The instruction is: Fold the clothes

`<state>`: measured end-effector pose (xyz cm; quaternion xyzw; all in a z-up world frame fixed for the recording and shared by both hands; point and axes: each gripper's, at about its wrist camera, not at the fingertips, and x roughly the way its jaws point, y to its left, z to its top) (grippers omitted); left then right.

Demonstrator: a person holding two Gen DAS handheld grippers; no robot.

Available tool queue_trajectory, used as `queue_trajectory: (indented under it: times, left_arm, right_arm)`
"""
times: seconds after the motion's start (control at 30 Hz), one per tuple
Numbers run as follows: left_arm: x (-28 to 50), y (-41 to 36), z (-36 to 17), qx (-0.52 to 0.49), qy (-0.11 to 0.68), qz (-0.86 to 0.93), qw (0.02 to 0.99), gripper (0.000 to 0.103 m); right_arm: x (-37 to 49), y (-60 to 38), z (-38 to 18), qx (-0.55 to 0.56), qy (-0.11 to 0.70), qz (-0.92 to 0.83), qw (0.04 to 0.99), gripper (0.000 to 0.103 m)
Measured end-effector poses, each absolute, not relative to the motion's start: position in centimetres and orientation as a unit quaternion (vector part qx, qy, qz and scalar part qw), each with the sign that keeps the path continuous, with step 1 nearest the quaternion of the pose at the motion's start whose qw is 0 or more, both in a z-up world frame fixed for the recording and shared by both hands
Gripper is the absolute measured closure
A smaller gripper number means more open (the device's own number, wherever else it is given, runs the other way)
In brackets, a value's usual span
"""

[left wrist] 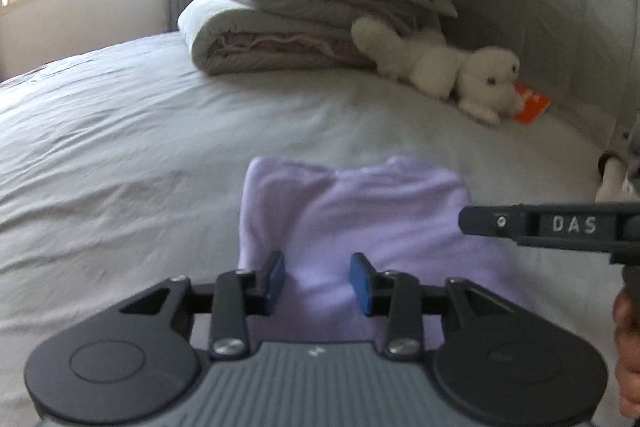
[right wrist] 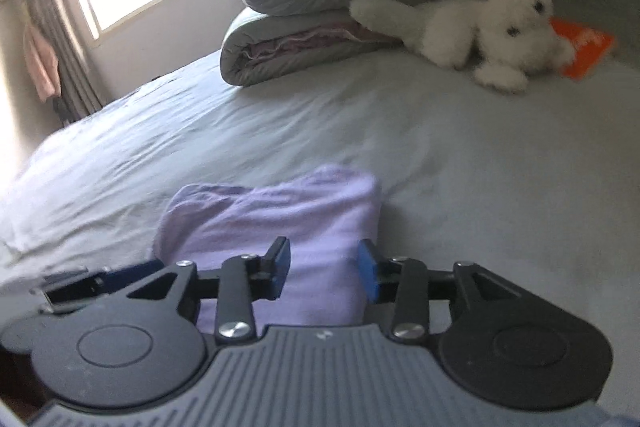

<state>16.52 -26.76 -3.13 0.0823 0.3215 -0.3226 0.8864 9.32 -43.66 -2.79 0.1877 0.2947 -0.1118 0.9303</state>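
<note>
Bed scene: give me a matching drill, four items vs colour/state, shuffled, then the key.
Items:
1. garment
2. plush toy
3. card
4. left gripper

Descriptions:
A. orange, under the toy's snout
B. open, holding nothing
C. lilac, folded flat on the bed
D. white, lying against the stacked quilts

Pairs: 1-C, 2-D, 3-A, 4-B
</note>
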Motion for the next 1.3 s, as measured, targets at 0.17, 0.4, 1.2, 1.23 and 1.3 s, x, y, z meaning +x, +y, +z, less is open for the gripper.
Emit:
queue_trajectory:
  times: [0.17, 0.4, 1.2, 1.23, 1.3]
  left_arm:
    - [13.7, -25.6, -1.2, 0.092, 0.375, -0.3, 0.872, 0.057]
    - [10.4, -24.3, 1.1, 0.134, 0.399, -0.256, 0.87, 0.029]
    - [11.3, -25.7, -0.4, 0.143, 0.445, -0.192, 0.863, 0.001]
    - [11.3, -25.8, -0.4, 0.143, 0.445, -0.192, 0.863, 0.001]
    - [11.2, -25.9, -0.4, 0.141, 0.448, -0.194, 0.861, 0.001]
  right_arm:
    - [7.8, -42.6, -2.6, 0.217, 0.347, -0.142, 0.901, 0.061]
    - [5.1, -41.0, -0.9, 0.228, 0.382, -0.192, 0.875, 0.039]
    - [3.6, -40.8, 0.0, 0.195, 0.415, -0.191, 0.868, 0.0]
    - [3.6, -40.8, 0.0, 0.195, 0.414, -0.192, 0.868, 0.0]
    - [3.6, -40.9, 0.0, 0.195, 0.416, -0.194, 0.867, 0.0]
